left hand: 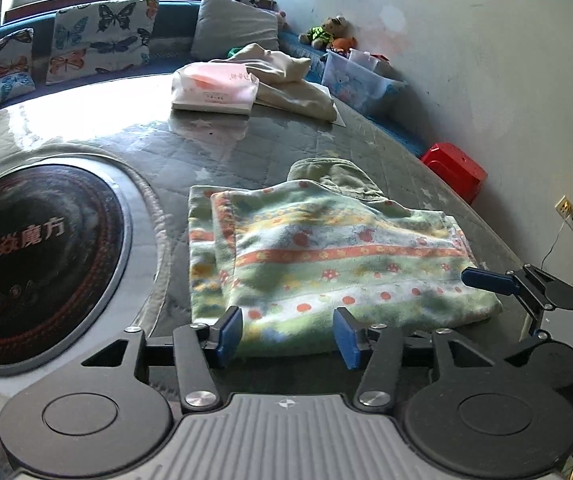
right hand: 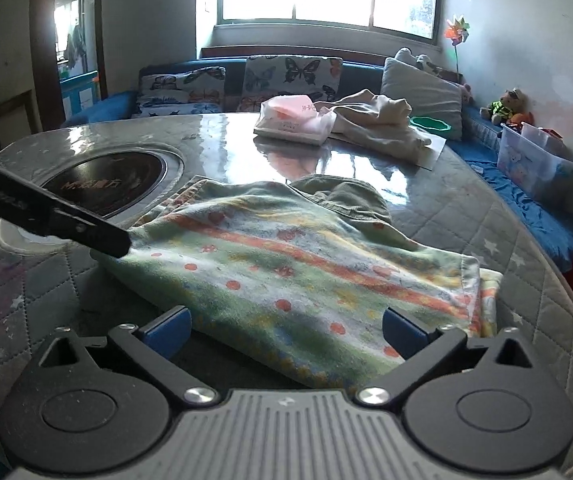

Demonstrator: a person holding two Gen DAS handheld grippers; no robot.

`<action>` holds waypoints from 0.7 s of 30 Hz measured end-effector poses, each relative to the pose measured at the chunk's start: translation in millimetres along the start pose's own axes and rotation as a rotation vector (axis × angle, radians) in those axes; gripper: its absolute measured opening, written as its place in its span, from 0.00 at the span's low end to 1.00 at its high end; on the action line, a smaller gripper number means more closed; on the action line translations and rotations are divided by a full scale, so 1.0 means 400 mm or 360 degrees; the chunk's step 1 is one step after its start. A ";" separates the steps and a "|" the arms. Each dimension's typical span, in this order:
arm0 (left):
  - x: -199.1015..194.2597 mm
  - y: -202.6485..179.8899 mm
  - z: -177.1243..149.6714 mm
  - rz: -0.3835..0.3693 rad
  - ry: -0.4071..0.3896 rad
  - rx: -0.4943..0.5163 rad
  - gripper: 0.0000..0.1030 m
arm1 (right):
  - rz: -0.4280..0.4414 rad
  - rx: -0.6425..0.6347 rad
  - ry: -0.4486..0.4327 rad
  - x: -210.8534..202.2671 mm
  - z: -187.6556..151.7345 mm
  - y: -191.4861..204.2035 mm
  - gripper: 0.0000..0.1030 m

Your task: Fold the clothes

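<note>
A folded fleece garment, pale green with orange stripes, dots and mushrooms, lies flat on the grey quilted table cover. An olive garment sticks out from under its far edge. My left gripper stands open at the garment's near edge, with cloth between the blue pads but not pinched. In the right wrist view my right gripper is spread wide over the same garment, pads clear of it. A black finger of the left gripper reaches the cloth's left corner. One right pad shows at the garment's right.
A round black cooktop is set into the table at the left. A pink tissue pack and a crumpled cream cloth sit at the far side. Butterfly cushions, a clear plastic box and a red stool stand beyond the table edge.
</note>
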State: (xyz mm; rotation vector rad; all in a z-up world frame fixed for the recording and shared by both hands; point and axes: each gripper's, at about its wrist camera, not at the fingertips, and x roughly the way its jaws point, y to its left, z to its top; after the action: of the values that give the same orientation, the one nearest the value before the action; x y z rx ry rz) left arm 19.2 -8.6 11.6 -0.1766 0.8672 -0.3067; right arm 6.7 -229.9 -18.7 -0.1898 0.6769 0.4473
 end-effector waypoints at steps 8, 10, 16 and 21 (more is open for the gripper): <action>-0.049 -0.007 -0.040 0.0071 -0.0099 0.0068 0.75 | -0.0067 0.0037 -0.0026 -0.013 -0.003 0.008 1.00; -0.061 -0.015 -0.048 0.0093 -0.0137 0.0100 0.81 | -0.0058 0.0056 -0.0035 -0.018 -0.002 0.007 1.00; -0.088 -0.031 -0.064 0.0116 -0.0204 0.0152 0.94 | -0.0066 0.0098 -0.0083 -0.033 -0.001 0.006 1.00; -0.105 -0.033 -0.075 0.0137 -0.0232 0.0154 1.00 | -0.0039 0.0138 -0.0154 -0.058 -0.004 0.004 1.00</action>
State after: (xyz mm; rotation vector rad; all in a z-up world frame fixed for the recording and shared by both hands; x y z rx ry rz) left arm -32.0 -8.0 26.3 -0.0703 0.7118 -0.2515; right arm -11.0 -237.0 -5.2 -0.0940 0.5968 0.4002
